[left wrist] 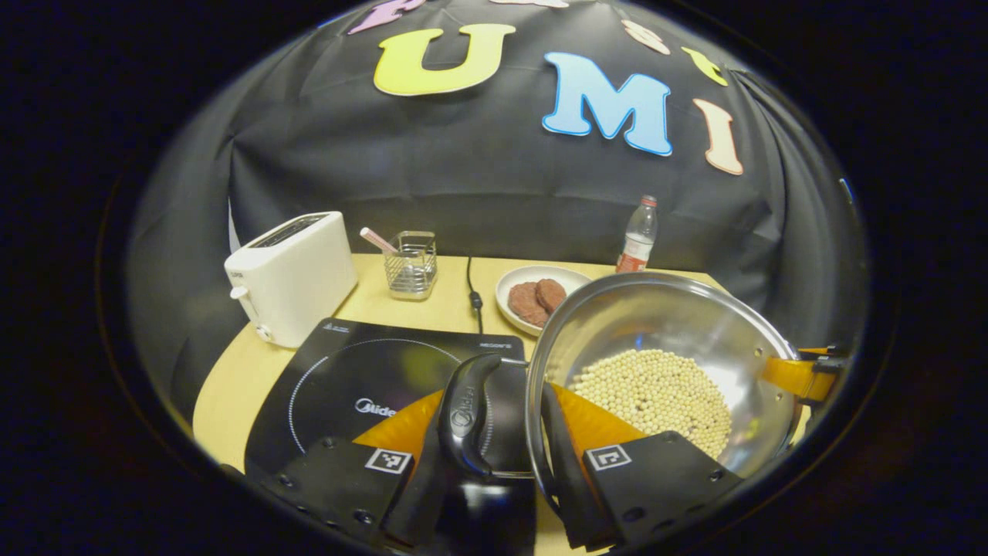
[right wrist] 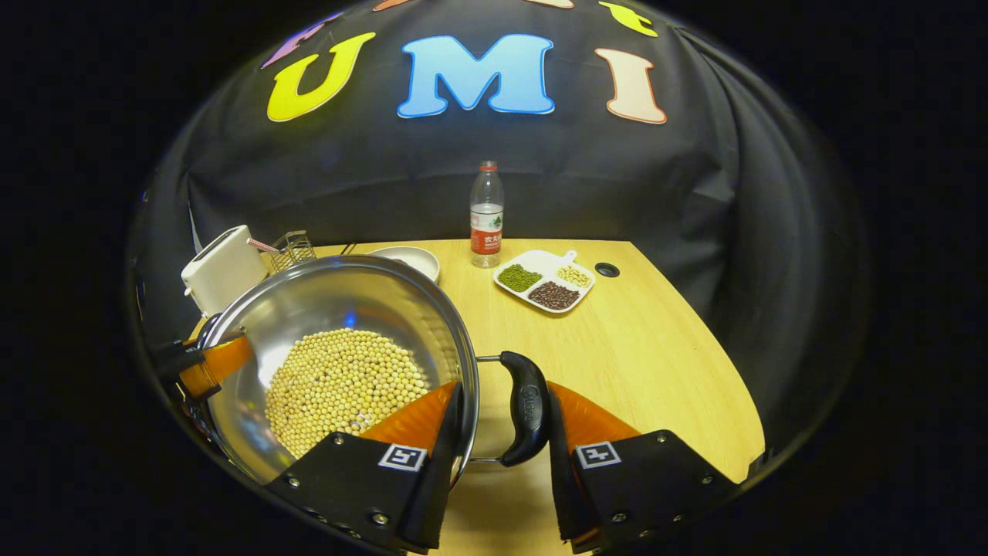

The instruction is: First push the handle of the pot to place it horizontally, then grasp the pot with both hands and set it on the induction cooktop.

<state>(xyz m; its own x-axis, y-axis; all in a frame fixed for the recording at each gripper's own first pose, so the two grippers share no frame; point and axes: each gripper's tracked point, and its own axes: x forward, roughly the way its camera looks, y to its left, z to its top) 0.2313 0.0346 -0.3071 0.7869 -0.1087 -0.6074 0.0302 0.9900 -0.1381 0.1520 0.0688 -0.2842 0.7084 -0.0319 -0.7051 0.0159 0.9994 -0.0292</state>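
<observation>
Left gripper [left wrist: 494, 455]: fingers straddle the pot's [left wrist: 664, 324] black side handle [left wrist: 467, 413] and rim. One finger [left wrist: 401, 428] sits outside the handle, the other inside the pot wall. They look closed on handle plus rim, but I can't tell whether both pads press.

Right gripper [right wrist: 498, 432]: same setup on the opposite handle [right wrist: 529, 405]. One finger [right wrist: 421, 421] is inside the pot [right wrist: 340, 293] against the wall, the other touches the handle's outer side. Clamp looks made on the rim and handle together.

The steel pot holds a layer of soybeans [left wrist: 656, 390] and tilts a little. In the left gripper view it sits at the right edge of the induction cooktop [left wrist: 363, 382], partly overlapping the black glass and off the burner ring. Can't tell if it's lifted or resting.

The right gripper's orange finger [left wrist: 799, 376] shows at the far rim in the left gripper view.

On the wooden table [right wrist: 656, 363]: white toaster [left wrist: 289, 274], wire basket [left wrist: 411, 264], plate with two brown patties [left wrist: 536, 297], water bottle [right wrist: 486, 212], divided dish of beans [right wrist: 546, 279].
</observation>
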